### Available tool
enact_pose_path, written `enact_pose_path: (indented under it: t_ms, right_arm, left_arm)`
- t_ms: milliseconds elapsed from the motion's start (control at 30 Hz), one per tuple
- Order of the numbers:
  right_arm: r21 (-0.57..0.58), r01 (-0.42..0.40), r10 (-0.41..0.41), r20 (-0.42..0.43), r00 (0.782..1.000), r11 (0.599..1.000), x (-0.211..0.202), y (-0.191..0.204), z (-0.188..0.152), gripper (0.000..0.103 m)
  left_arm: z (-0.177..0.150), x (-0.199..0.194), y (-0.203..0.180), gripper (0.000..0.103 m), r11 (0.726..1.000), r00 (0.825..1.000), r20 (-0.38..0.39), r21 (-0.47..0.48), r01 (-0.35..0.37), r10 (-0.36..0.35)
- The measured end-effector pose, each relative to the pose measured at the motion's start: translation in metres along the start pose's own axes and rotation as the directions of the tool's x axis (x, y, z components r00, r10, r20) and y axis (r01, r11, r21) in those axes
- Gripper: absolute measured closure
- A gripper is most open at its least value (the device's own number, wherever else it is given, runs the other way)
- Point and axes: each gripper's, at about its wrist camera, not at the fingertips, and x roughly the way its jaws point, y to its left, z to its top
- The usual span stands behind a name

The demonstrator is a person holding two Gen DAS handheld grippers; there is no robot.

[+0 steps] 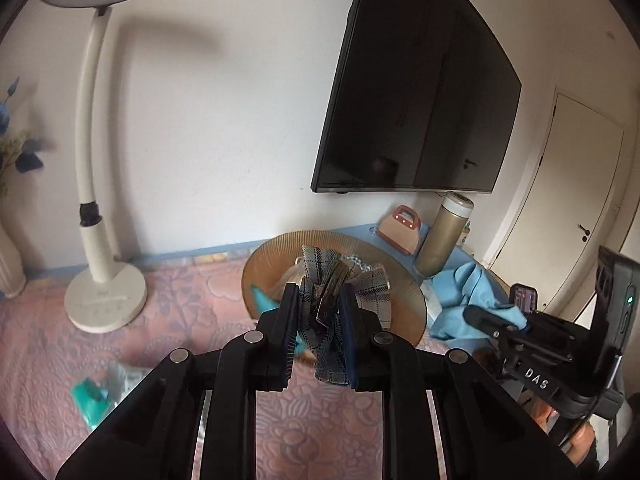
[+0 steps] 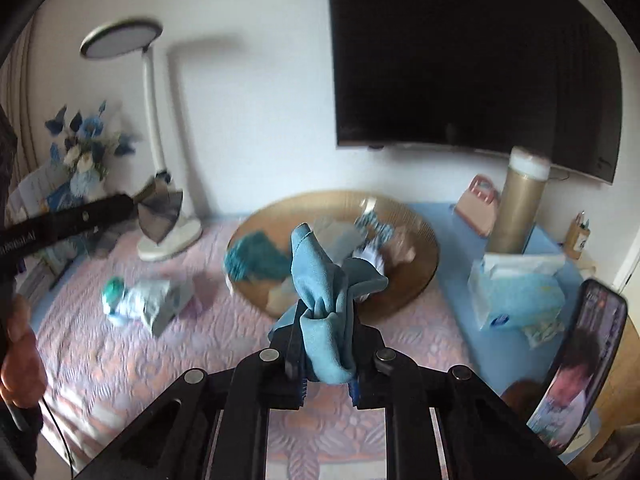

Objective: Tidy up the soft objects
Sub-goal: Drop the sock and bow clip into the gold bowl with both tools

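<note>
My left gripper (image 1: 319, 305) is shut on a grey plaid bow-shaped cloth (image 1: 370, 294) and holds it above the round golden tray (image 1: 408, 280). It also shows at the left of the right wrist view, with the plaid cloth (image 2: 160, 216) at its tip. My right gripper (image 2: 326, 322) is shut on a light blue cloth (image 2: 320, 280), held up in front of the tray (image 2: 424, 240). In the tray lie a teal knitted piece (image 2: 256, 258) and several small fabric items (image 2: 376, 240). The right gripper (image 1: 496, 320) with the blue cloth (image 1: 464, 288) shows at the right of the left wrist view.
A pink quilted bedspread (image 2: 160, 352) covers the surface. A white desk lamp (image 1: 105, 292) stands at the left, a dark TV (image 1: 416, 92) hangs on the wall. A gold cylinder (image 2: 516, 208), a pink purse (image 2: 478, 200), a tissue pack (image 2: 520, 296) and a crumpled bag (image 2: 148, 300) lie around.
</note>
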Motion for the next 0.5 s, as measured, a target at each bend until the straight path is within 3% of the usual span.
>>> enact_pose_path:
  t_ms: [100,200,267,300,333,367,400,500]
  right_arm:
    - [0.073,0.043,-0.045,0.031,0.998,0.996,0.01,-0.016,0.035,0.089]
    - [0.132,0.03,-0.03,-0.004,1.0,0.991,0.035,-0.029,0.057,0.089]
    - [0.144,0.049,-0.044,-0.042,0.998,0.988,0.053,-0.034,0.064,0.085]
    - [0.14,0.062,-0.053,-0.066,0.996,0.988,0.062,-0.036,0.067,0.075]
    - [0.14,0.062,-0.05,-0.087,0.995,0.988,0.069,-0.039,0.068,0.066]
    - [0.147,0.058,-0.043,-0.099,0.994,0.987,0.073,-0.042,0.068,0.044]
    - [0.158,0.052,-0.036,-0.098,0.995,0.986,0.073,-0.045,0.066,0.039]
    - [0.162,0.04,-0.029,-0.071,0.997,0.986,0.056,-0.047,0.062,0.039]
  left_arm:
    - [0.022,0.031,-0.01,0.086,1.0,1.0,-0.019,-0.001,0.002,-0.002]
    - [0.031,0.059,-0.017,0.077,1.0,0.999,-0.039,-0.004,0.011,-0.011]
    - [0.034,0.071,-0.022,0.051,1.0,0.999,-0.033,0.017,-0.001,0.001]
    - [0.034,0.075,-0.024,0.022,1.0,1.0,-0.019,0.029,-0.003,0.004]
    - [0.035,0.076,-0.024,0.008,0.999,1.0,-0.004,0.037,-0.002,0.002]
    - [0.034,0.077,-0.024,0.008,0.999,1.0,0.005,0.039,-0.008,0.008]
    - [0.034,0.075,-0.024,0.008,0.999,1.0,0.013,0.035,-0.024,0.023]
    - [0.033,0.056,-0.019,0.008,0.998,0.998,0.053,0.055,-0.043,0.04]
